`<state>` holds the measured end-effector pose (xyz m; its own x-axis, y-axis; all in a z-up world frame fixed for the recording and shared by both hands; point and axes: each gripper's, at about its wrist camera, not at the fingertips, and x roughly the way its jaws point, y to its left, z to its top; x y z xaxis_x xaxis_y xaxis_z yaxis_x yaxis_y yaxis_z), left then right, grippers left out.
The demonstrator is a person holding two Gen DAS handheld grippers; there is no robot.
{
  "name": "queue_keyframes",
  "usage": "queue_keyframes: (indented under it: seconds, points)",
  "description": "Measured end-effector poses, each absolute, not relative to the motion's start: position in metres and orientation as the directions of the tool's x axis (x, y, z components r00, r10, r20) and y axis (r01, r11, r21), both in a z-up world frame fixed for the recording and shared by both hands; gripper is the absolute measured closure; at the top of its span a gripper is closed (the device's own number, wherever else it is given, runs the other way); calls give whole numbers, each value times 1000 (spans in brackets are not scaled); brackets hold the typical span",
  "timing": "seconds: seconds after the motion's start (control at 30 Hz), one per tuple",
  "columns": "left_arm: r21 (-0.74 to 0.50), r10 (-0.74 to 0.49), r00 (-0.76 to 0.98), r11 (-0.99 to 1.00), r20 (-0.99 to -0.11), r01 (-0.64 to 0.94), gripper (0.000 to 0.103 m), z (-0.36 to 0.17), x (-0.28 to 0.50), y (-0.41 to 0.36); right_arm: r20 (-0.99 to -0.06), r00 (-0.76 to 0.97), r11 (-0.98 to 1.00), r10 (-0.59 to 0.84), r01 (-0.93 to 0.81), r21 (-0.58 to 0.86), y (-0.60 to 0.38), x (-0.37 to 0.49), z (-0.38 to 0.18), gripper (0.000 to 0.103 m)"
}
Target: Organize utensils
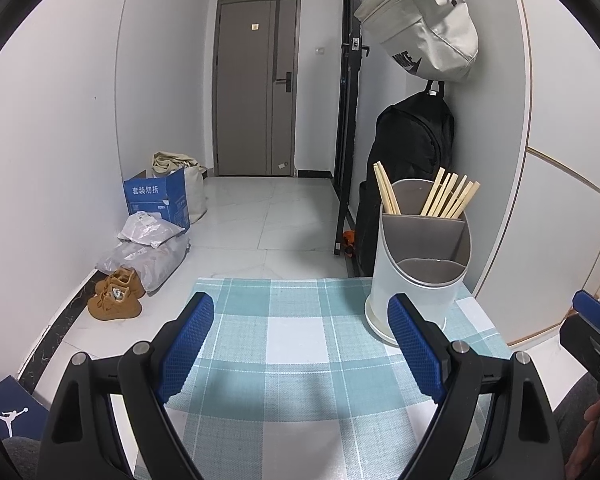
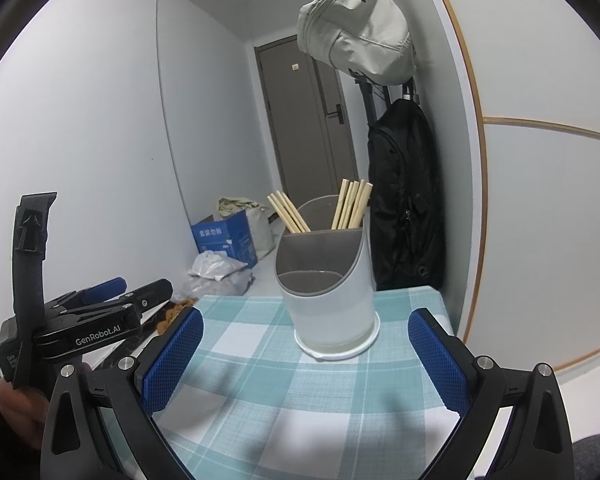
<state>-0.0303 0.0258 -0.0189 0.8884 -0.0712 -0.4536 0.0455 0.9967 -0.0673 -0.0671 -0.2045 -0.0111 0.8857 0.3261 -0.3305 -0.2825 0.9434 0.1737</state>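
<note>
Covering the small table, a teal-and-white checked cloth [image 2: 260, 392] lies bare between both grippers. A white slant-topped plastic utensil holder [image 2: 332, 300] stands at its far right corner, wooden chopsticks [image 2: 350, 204] in the rear compartments. Left gripper [image 1: 300, 344] and right gripper [image 2: 306, 356] hover spread, empty, short of it.

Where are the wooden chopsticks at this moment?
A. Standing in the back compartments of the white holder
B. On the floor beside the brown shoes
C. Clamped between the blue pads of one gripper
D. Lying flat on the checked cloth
A: the chopsticks stand in two bunches in the rear sections of the utensil holder, its front section looks empty, and both the left gripper and the right gripper hold nothing.
</note>
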Motion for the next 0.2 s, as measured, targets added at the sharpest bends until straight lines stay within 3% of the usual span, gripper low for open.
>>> queue_keyframes:
  seconds: [0.2]
  points:
    - [-73,-53,882,997,-468,21,17,-22,-27,27,-332,885,942,328,-282,180,-204,-66,-12,0]
